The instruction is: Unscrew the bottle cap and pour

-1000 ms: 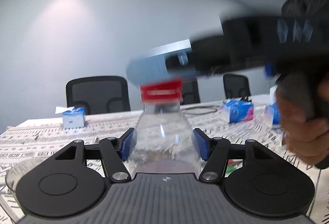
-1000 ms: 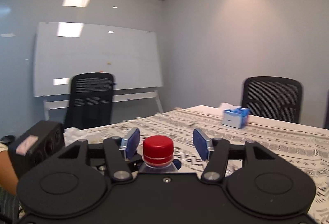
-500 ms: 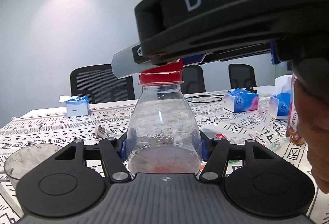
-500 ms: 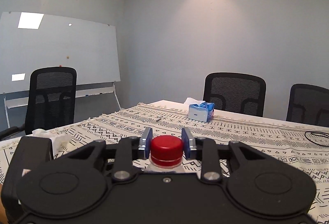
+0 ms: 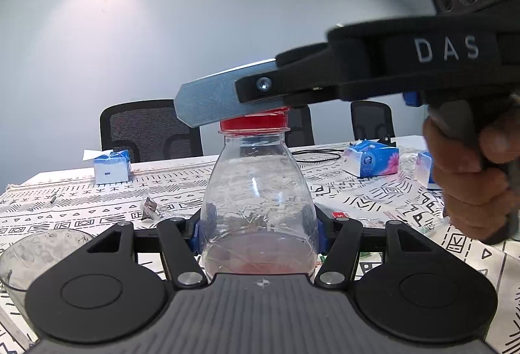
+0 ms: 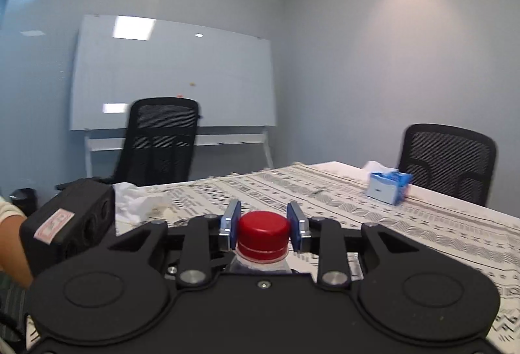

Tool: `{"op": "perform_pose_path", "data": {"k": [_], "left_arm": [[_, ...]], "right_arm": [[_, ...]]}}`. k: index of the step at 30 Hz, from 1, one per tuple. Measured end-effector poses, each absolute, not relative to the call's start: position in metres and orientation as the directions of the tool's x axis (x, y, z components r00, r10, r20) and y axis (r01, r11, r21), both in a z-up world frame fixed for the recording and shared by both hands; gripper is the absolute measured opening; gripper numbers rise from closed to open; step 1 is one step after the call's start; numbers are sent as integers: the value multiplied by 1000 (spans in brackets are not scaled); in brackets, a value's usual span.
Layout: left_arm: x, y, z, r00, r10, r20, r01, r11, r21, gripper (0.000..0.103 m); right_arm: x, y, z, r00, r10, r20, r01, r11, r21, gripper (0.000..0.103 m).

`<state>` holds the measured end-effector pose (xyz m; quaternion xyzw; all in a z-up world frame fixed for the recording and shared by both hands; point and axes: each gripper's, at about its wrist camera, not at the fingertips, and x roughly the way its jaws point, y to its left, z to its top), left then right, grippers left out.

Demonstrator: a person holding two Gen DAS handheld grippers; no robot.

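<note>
A clear plastic bottle (image 5: 256,191) with a little reddish liquid at the bottom stands upright between the blue pads of my left gripper (image 5: 258,232), which is shut on its body. Its red cap (image 5: 255,123) is on the neck. My right gripper (image 6: 264,225) comes in from the right at cap height and its pads are shut on the red cap (image 6: 264,232). In the left wrist view one grey finger (image 5: 214,100) of the right gripper covers most of the cap.
A clear glass bowl (image 5: 35,253) sits at the near left on the patterned tablecloth (image 5: 81,207). Blue tissue packs (image 5: 112,165) (image 5: 372,157) lie farther back. Black chairs (image 5: 149,129) stand behind the table. A crumpled white tissue (image 6: 139,201) lies at the left.
The right gripper closed on the red cap and then swung around with it, turning back toward the whiteboard side. The left gripper tightened on the bottle body and holds it still.
</note>
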<state>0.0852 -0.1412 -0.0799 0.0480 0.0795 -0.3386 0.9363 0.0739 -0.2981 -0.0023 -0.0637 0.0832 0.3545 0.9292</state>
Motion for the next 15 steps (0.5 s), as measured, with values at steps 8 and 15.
{"op": "perform_pose_path", "data": {"k": [8,15], "left_arm": [[87,-142,-81,745,-643,-178,660,750,49,57],[86,-144,-82,769,-616,-170,632,772,67,58]], "right_arm": [[96,-326,-3,548,817,-178,-833,552,-30,32],[65,-291,8,823,539,-181,-549,836,-8,58]]}}
